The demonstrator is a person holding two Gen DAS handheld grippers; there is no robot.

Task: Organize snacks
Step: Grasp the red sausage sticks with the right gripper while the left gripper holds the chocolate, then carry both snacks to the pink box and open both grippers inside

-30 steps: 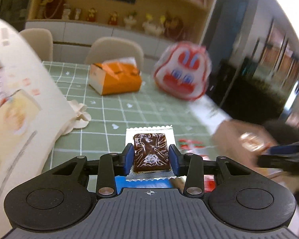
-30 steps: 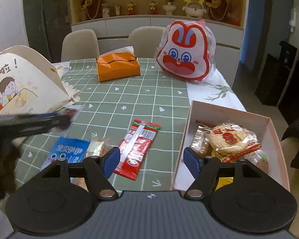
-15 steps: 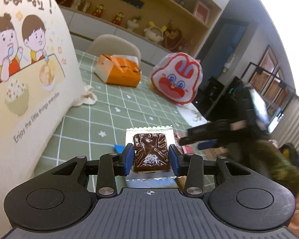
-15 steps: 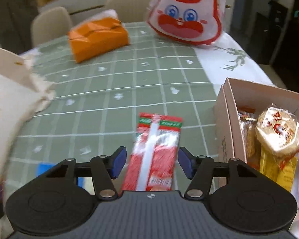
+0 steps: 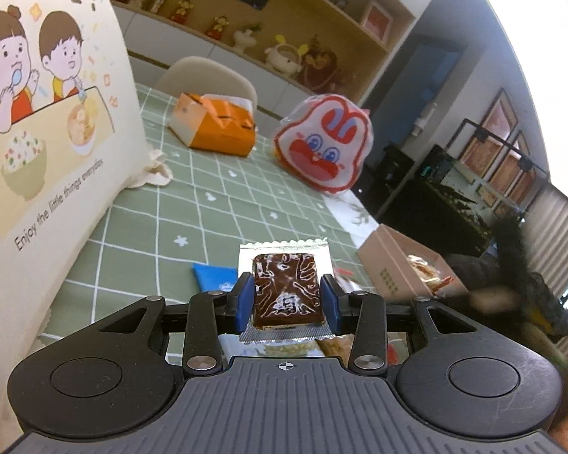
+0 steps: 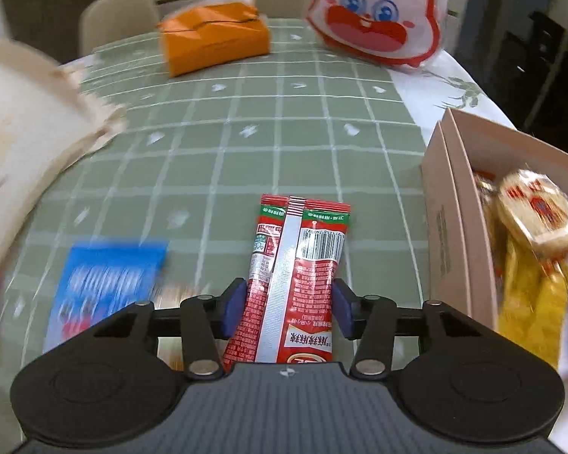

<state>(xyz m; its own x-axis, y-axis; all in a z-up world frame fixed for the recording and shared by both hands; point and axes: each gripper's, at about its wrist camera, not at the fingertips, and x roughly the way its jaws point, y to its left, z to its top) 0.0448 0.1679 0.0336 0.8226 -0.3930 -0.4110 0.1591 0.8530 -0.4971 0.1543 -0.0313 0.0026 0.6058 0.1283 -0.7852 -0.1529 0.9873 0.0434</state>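
Note:
My left gripper point(image 5: 286, 304) is shut on a brown chocolate snack in a silver wrapper point(image 5: 285, 291) and holds it above the green checked tablecloth point(image 5: 208, 204). My right gripper point(image 6: 286, 308) has its jaws closed in on both sides of a red snack packet point(image 6: 295, 265) that lies on the tablecloth point(image 6: 284, 132). A pink cardboard box point(image 6: 450, 204) with several wrapped snacks stands at the right; it also shows in the left wrist view point(image 5: 390, 265). A blue packet point(image 6: 106, 280) lies at the left, also in the left wrist view point(image 5: 216, 278).
A large cream bag with cartoon children point(image 5: 45, 121) stands at the left, close to my left gripper. An orange tissue box point(image 6: 214, 38) and a red-and-white rabbit bag point(image 6: 378, 15) sit at the far side. Chairs stand behind the table.
My right gripper has moved forward and down over the red packet and its jaws have closed in on it. My left gripper still holds the chocolate snack and has shifted slightly.

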